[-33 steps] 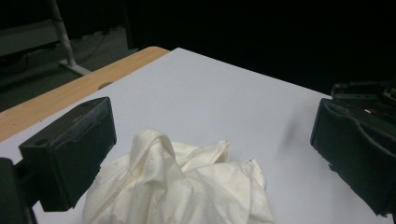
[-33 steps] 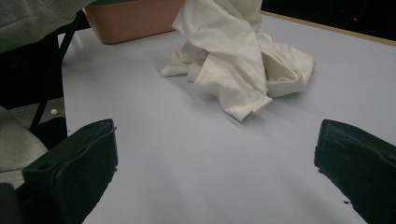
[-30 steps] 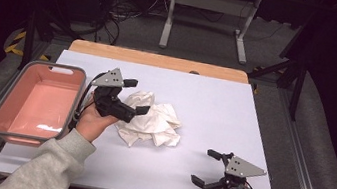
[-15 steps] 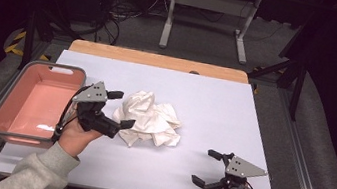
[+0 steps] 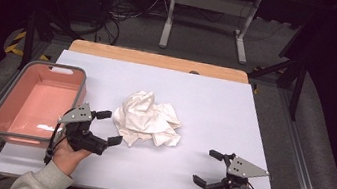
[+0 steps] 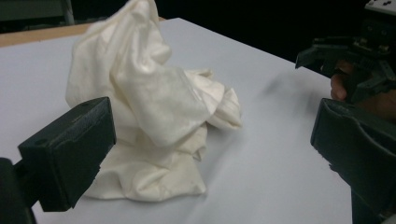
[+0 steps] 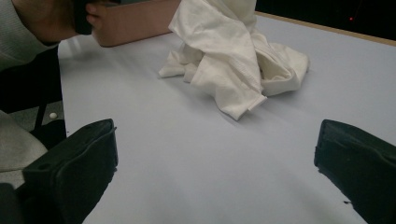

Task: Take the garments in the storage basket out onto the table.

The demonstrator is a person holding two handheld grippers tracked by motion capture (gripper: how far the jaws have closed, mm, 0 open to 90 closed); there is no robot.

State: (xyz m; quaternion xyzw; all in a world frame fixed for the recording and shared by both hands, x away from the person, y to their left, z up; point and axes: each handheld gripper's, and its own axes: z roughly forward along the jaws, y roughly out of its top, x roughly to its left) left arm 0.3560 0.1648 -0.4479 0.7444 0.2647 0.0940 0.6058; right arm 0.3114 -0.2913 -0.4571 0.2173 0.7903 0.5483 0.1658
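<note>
I have the white table (image 5: 216, 101) under me, its light top running from the wooden strip at the far edge down to my side. On its left edge sits the pink bin (image 5: 13, 101), grey-rimmed, nothing in it that I can see.

Near the middle of the table lies the white cloth (image 5: 148, 119), crumpled into a heap. It has no clean long axis; the bundle spreads a little wider across the table than it runs front to back. One fold stands up as a peak at its far-left part, and a flat corner trails out toward my near-left. In my left gripper view the peak rises tall at the far side of the heap, with the low folds nearer me.

My left gripper (image 5: 108, 127) sits just beside the cloth's near-left corner, its jaws spread wide and pointing right at the heap, nothing between them.

My right gripper (image 5: 208, 167) rests near the table's front right, well apart from the cloth, jaws also spread, facing left.
</note>
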